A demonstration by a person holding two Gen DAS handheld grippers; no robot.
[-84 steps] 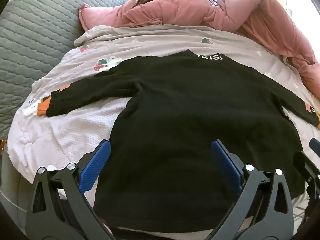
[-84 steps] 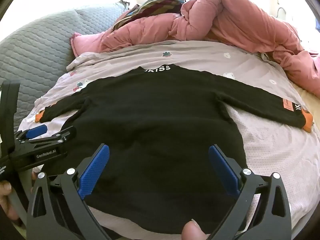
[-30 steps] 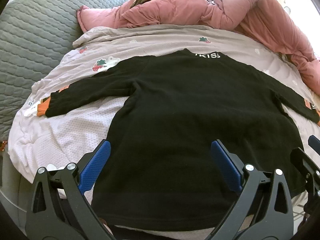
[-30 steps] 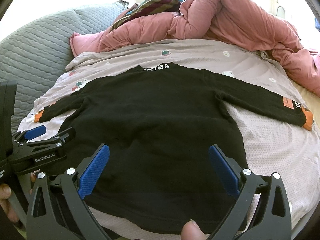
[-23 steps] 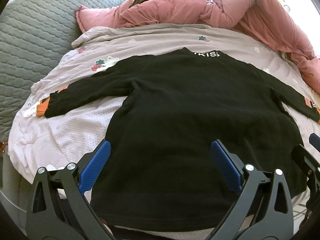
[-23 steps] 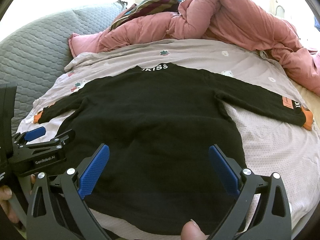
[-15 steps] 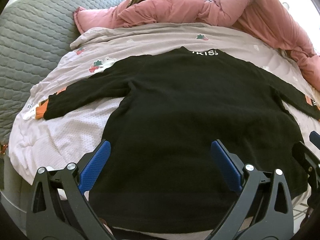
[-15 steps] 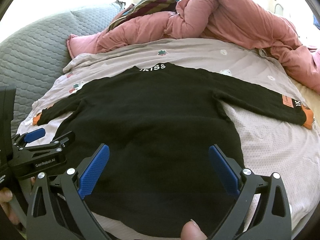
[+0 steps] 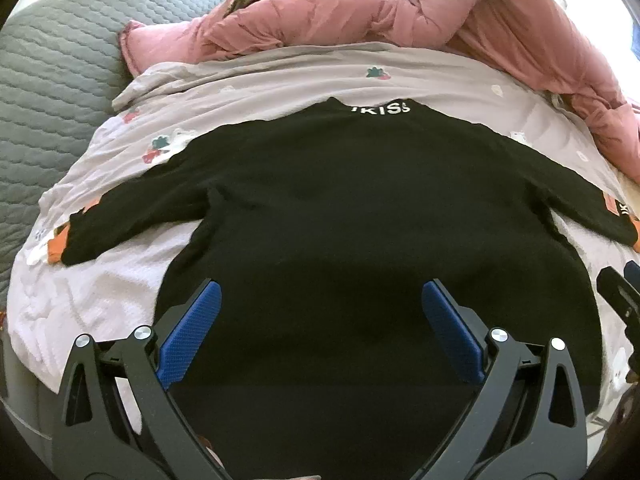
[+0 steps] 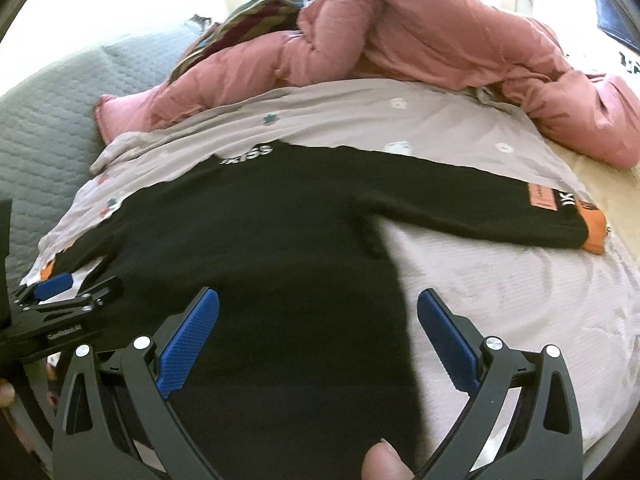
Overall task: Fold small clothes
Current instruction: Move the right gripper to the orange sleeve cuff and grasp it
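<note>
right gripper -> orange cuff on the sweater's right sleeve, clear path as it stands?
Probably yes. The right gripper is open and empty over the black sweater; the sleeve lies flat with the orange cuff uncovered. Only bare bedsheet lies between, and the pink duvet sits farther back.

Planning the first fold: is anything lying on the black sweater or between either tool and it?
Nothing visible. The black sweater lies flat and bare on the printed sheet; both open tools, left and right, face it directly. The pink duvet sits beyond its collar.
</note>
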